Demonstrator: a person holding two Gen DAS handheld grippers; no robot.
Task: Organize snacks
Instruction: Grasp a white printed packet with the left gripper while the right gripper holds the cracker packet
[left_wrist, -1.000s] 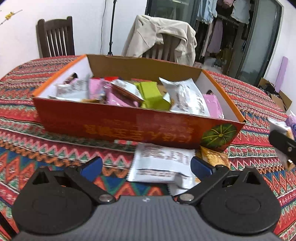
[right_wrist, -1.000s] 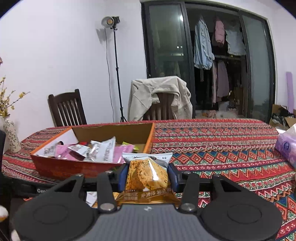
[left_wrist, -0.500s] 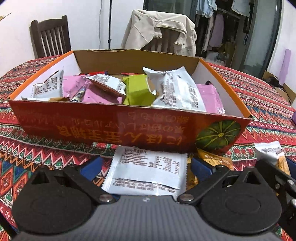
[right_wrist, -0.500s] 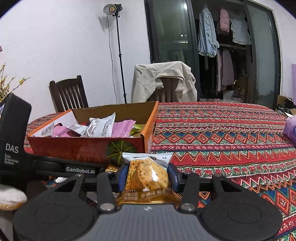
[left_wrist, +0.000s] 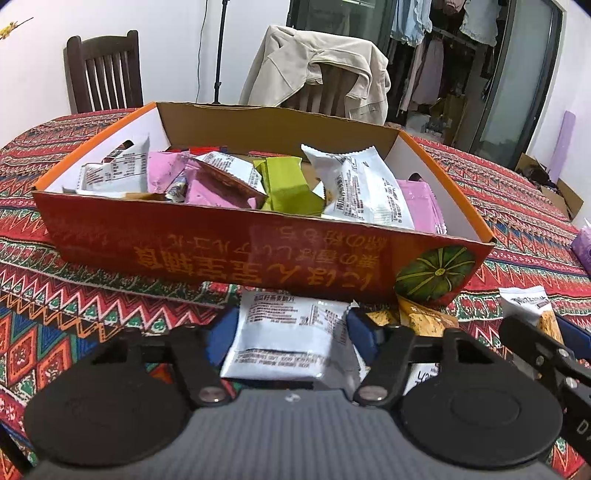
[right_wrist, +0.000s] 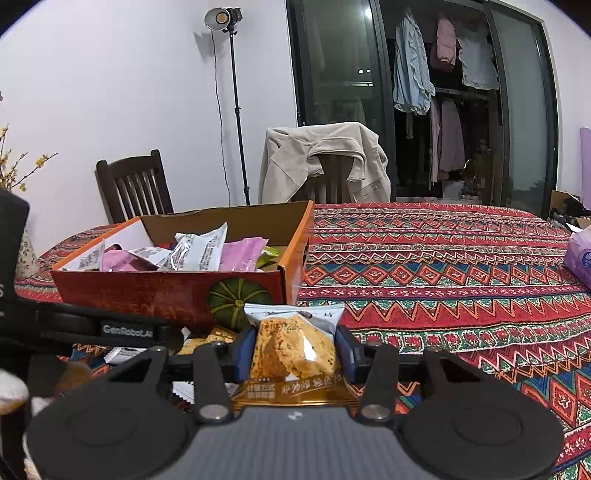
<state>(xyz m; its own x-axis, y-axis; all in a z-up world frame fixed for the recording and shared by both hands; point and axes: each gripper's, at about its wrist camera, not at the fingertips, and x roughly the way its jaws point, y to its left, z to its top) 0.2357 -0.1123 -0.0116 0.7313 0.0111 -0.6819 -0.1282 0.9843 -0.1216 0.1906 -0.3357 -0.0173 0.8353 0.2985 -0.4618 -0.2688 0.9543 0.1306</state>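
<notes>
An orange cardboard box (left_wrist: 229, 254) holds several snack packets on the patterned tablecloth. In front of it lies a white snack packet (left_wrist: 288, 332). My left gripper (left_wrist: 291, 328) is closing on it, and both blue pads touch its sides. My right gripper (right_wrist: 295, 347) is shut on a golden biscuit packet (right_wrist: 291, 347), held low beside the box's (right_wrist: 166, 291) near right corner. That packet (left_wrist: 532, 302) and the right tool also show at the right edge of the left wrist view.
More golden packets (left_wrist: 424, 317) lie loose by the box's pumpkin corner. A purple tissue pack (right_wrist: 580, 258) sits at the table's right. Two chairs stand behind the table, one draped with a beige jacket (right_wrist: 325, 162). The left tool's black body (right_wrist: 110, 326) crosses the right wrist view.
The left jaws have closed from wide open onto the white packet's sides. The right gripper sank toward the table with its biscuit packet, then held still.
</notes>
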